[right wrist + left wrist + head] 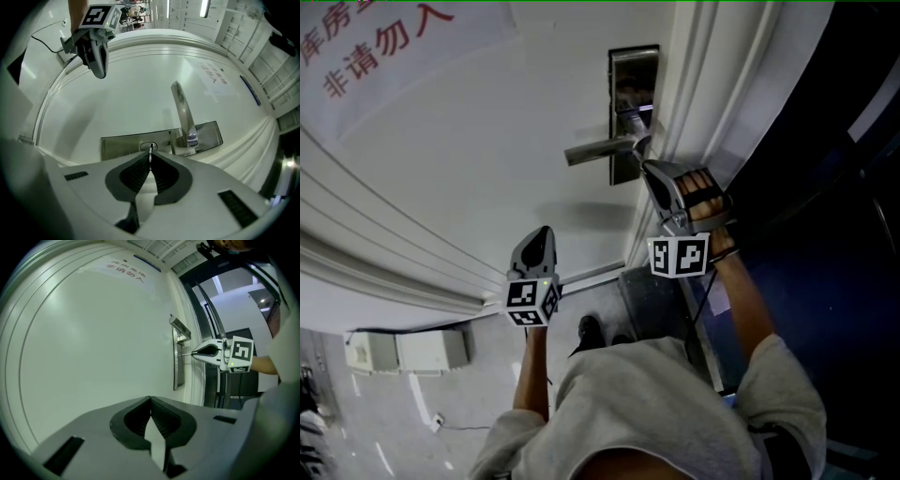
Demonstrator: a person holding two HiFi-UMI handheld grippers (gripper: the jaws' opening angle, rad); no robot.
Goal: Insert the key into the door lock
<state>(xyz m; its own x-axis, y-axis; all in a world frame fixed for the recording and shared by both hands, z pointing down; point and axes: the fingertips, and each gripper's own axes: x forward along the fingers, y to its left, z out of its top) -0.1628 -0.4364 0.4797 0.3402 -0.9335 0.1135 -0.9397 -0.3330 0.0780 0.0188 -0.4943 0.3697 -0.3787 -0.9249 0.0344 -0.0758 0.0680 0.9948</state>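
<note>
Right claw (150, 158) is pinching the key (150, 151), tip sitting at the lock (123, 146) straight ahead, handle (183, 112) just right of it. Left claw (150, 398) is hanging pressed together.

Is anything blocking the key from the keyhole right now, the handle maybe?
Nothing visible. The key, pinched in the right claw, has its tip at the keyhole in the lock plate. The door handle stands off to one side, and the left claw is well away.
</note>
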